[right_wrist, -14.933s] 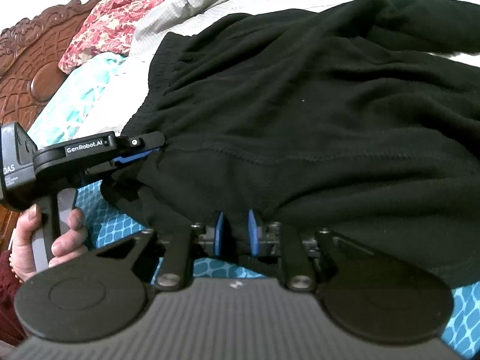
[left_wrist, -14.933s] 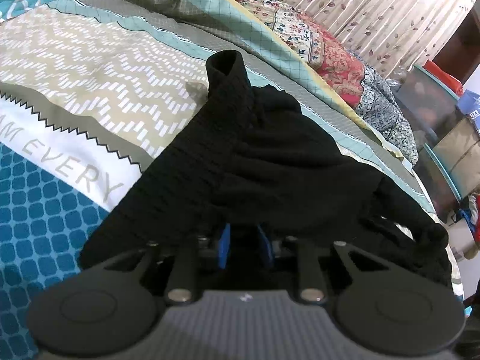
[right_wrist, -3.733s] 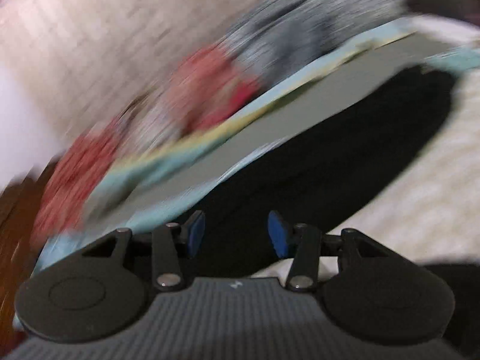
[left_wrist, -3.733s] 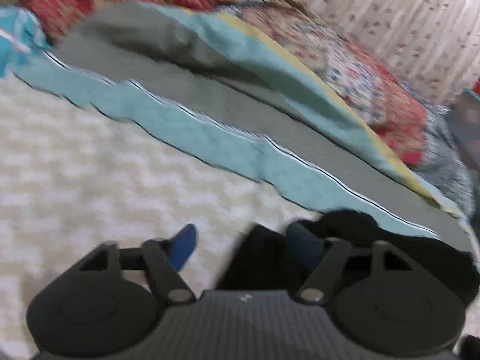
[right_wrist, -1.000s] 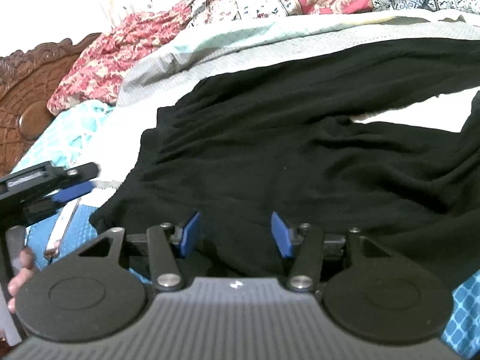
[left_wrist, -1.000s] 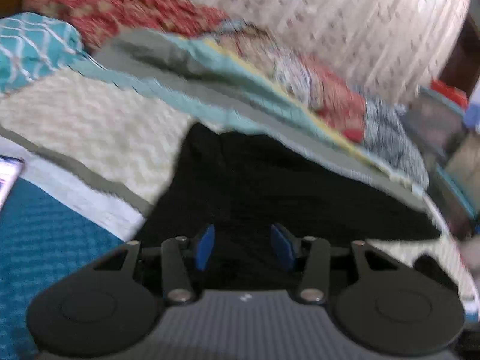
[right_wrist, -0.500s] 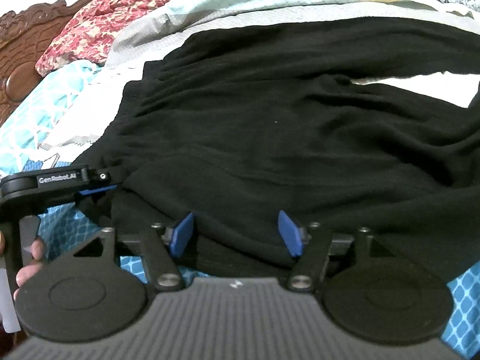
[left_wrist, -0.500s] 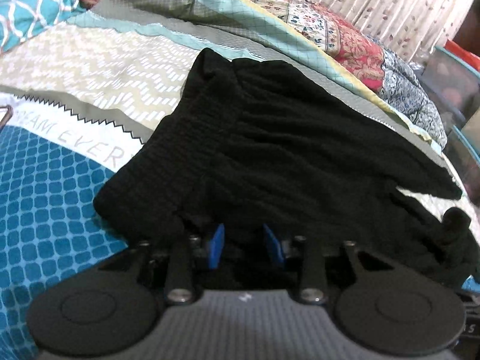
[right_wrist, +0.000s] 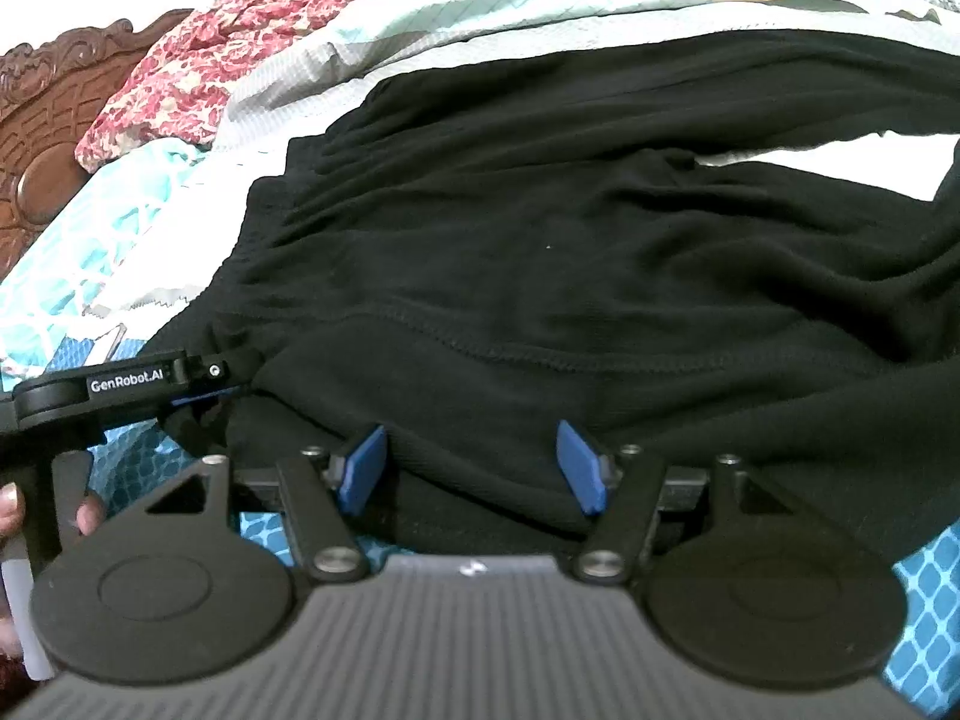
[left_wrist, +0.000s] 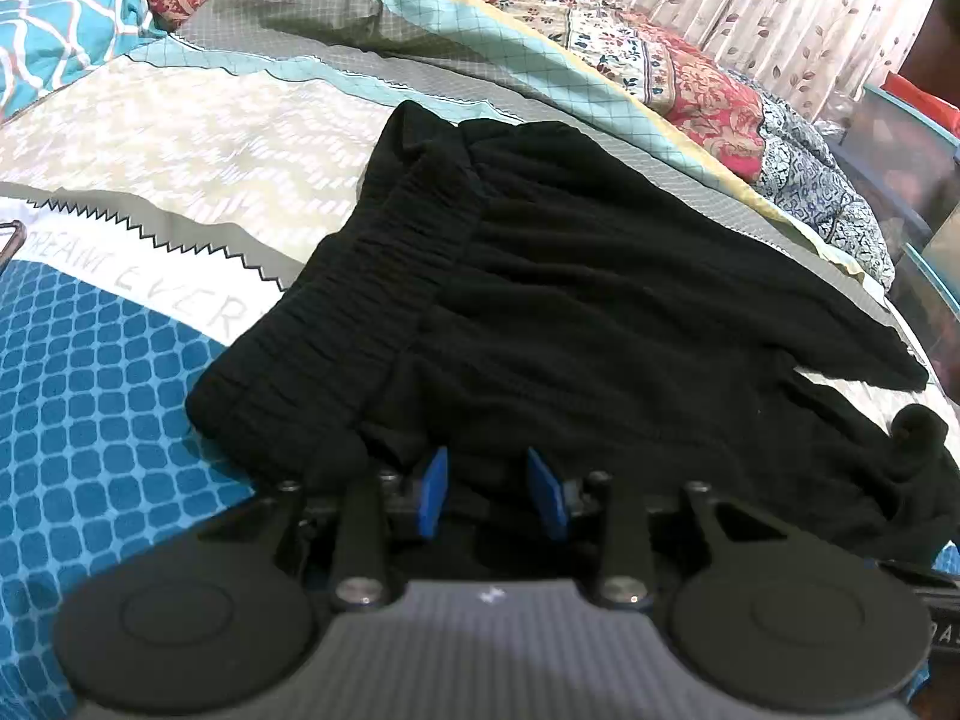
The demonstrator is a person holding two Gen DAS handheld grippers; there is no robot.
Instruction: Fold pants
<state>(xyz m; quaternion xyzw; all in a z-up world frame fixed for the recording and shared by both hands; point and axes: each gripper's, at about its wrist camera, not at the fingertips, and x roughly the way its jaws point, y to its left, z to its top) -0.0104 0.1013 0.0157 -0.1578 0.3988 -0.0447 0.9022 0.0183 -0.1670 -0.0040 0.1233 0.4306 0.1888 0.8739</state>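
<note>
Black pants (left_wrist: 600, 300) spread on a patterned bedspread (left_wrist: 120, 360), left gripper (left_wrist: 489, 492) at their near edge, blue pads (left_wrist: 433, 489) narrowly apart, fabric between, curtain (left_wrist: 750, 0) behind.

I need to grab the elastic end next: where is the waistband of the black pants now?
In the left wrist view the waistband lies left of centre on the bedspread, running from near the left gripper up toward the grey quilt.

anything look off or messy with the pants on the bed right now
Nothing damaged or spilled. The black pants lie rumpled, not flat: the waistband is bunched and wrinkled, and the far leg end is curled into a lump. The two legs part, showing a strip of bedspread between them.
</note>
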